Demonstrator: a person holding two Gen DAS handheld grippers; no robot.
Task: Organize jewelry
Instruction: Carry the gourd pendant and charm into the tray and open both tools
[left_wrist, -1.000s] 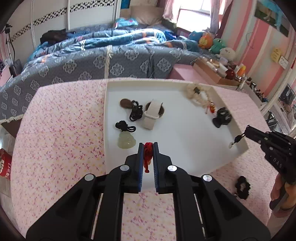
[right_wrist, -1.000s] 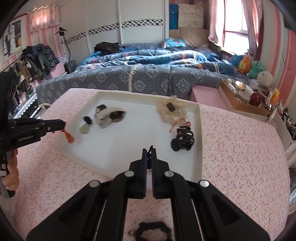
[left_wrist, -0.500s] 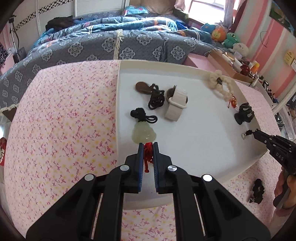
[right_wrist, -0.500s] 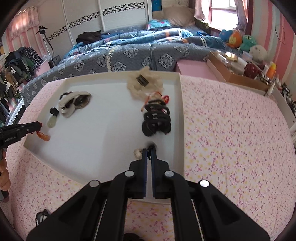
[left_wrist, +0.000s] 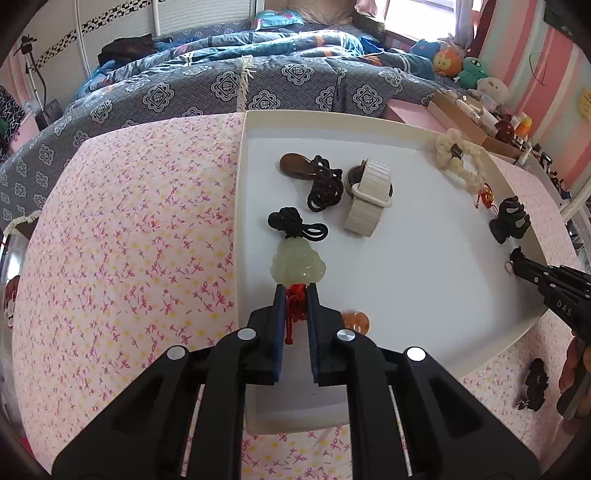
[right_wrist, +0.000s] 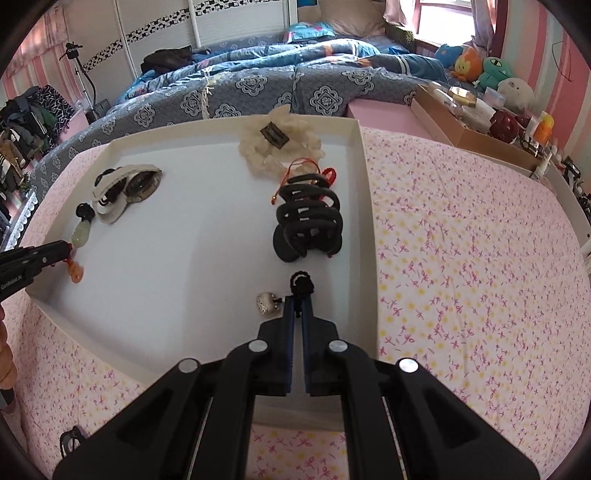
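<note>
Grippers both pinch cords over the tray (left_wrist: 369, 125): left (left_wrist: 294, 295) a red cord (left_wrist: 295, 306) at 6 o'clock, right (right_wrist: 297, 301) a black cord (right_wrist: 301, 282), whose one pale bead (right_wrist: 266, 303) only the right view shows clearly.

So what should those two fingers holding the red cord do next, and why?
Probably open. The left gripper pinches a red cord whose orange bead already sits low over the white tray, beside the pale green pendant. Letting go should leave the piece inside the tray.
</note>
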